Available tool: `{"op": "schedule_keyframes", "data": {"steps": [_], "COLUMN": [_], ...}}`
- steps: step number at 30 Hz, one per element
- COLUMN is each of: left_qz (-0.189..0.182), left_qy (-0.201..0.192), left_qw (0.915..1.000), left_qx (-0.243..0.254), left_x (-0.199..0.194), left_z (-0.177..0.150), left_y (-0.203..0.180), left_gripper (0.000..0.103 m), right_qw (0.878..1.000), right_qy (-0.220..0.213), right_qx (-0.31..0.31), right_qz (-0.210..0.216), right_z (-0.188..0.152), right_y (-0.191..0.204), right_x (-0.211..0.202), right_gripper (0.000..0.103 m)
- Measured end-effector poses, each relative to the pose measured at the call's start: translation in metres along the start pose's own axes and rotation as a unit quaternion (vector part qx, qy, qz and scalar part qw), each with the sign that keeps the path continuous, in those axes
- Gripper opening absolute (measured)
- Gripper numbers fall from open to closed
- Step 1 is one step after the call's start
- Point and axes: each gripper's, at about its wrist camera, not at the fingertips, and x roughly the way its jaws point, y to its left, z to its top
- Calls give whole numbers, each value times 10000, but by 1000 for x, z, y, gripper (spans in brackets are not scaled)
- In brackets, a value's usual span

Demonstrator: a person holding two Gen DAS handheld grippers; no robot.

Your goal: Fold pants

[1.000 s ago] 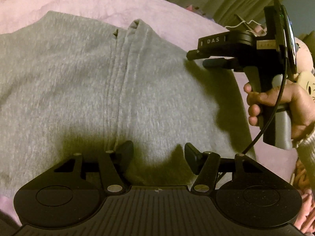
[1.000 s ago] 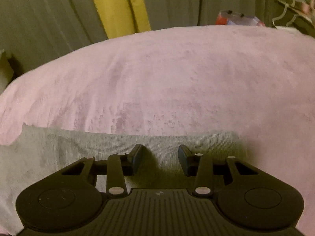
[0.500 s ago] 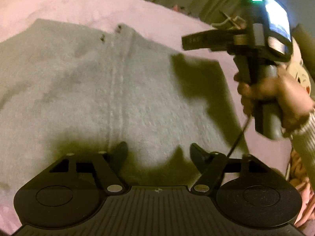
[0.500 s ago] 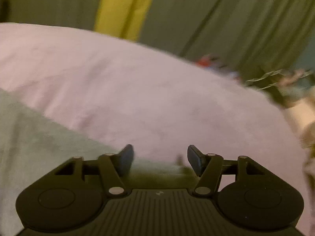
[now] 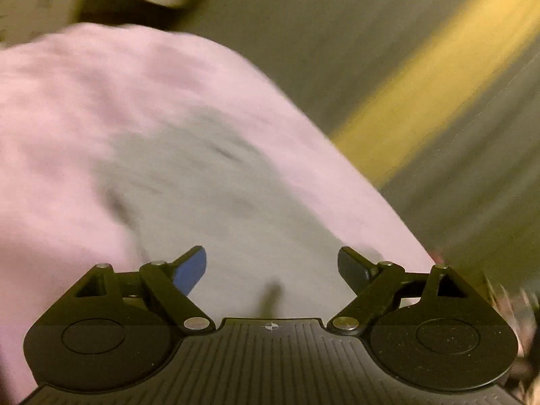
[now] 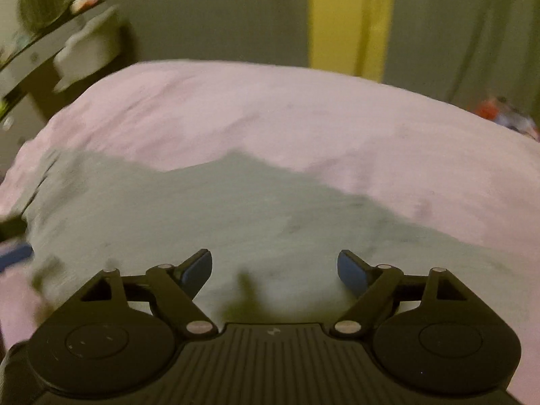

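1. Both views have swung since a second ago: the left wrist view, which then looked across the grey pants at the other gripper held in a hand, now looks over a tilted pink blanket (image 5: 84,108) with a yellow-striped curtain (image 5: 422,77) slanting at 2 o'clock, and the other gripper is out of it.
2. Left gripper (image 5: 271,268): its jaws have just been opening and now stand wide apart, with nothing between the pads; only cloth shows far below the gap.
3. Right gripper (image 6: 274,270): its jaws have likewise just been opening and stand wide, holding nothing.
4. Grey pants (image 6: 209,216) lie flat on the blanket; in the right wrist view they fill the middle from 9 o'clock to 4 o'clock, with a peaked edge at 12 o'clock of the gripper.
5. In the left wrist view the pants (image 5: 216,202) run from the centre down to the fingers, blanket showing at 9 o'clock and 3 o'clock of them.
6. Both pictures are motion-blurred, so seams and folds in the cloth cannot be made out.
7. In the right wrist view the pink blanket (image 6: 303,108) curves behind the pants, a yellow curtain stripe (image 6: 351,17) hangs at 1 o'clock, and blurred white shelving (image 6: 67,47) sits at 10 o'clock.
8. Something blue and blurred (image 6: 15,254) shows at the 9 o'clock edge of the right wrist view; what it is cannot be told.
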Motion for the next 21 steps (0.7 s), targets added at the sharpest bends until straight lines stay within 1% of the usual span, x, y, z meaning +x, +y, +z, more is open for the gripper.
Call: {"op": "schedule_keyframes", "data": {"steps": [1,2,4,5,9,11,12,13,16,18,19,21], "left_qz": [15,-13,-311,-379,-592,-507,-334,-288,-324,-331,-281,-315], "left_qy": [-115,-115,-162,-164,-102,6,51,17,-70,53,69,44], "left_qw": [9998,9993,9979,9972,9943,9939,9949,9955,9947,9960,9972,9981], "left_qx": [-183,-363,-536,-616,-885,-975,-950,-902,-976,-825,-683,-532], "left_x": [-1,2,9,16,37,46,47,46,41,47,50,56], "left_z": [5,10,18,19,28,29,29,29,23,21,21,22], "left_y": [17,33,54,62,82,91,93,96,107,104,99,92], "left_gripper": [90,88,87,84,85,85,81,80,80,79,79,81], "right_qw": [9999,9997,9990,9987,9971,9963,9959,9956,9946,9941,9938,9933], "right_qy": [35,65,162,218,329,348,368,390,449,433,432,431], "right_qx": [-122,-250,-412,-451,-681,-783,-816,-850,-921,-979,-1007,-1058], "right_qz": [17,26,45,34,10,-59,-92,-107,-164,-173,-183,-186], "right_z": [0,0,-2,-2,-7,-9,-10,-9,-8,-7,-7,-7], "right_y": [13,27,51,59,87,95,98,100,107,111,113,118], "right_x": [1,2,6,8,12,14,15,16,18,19,20,24], "right_gripper": [83,84,86,86,86,86,86,86,86,87,87,87]}}
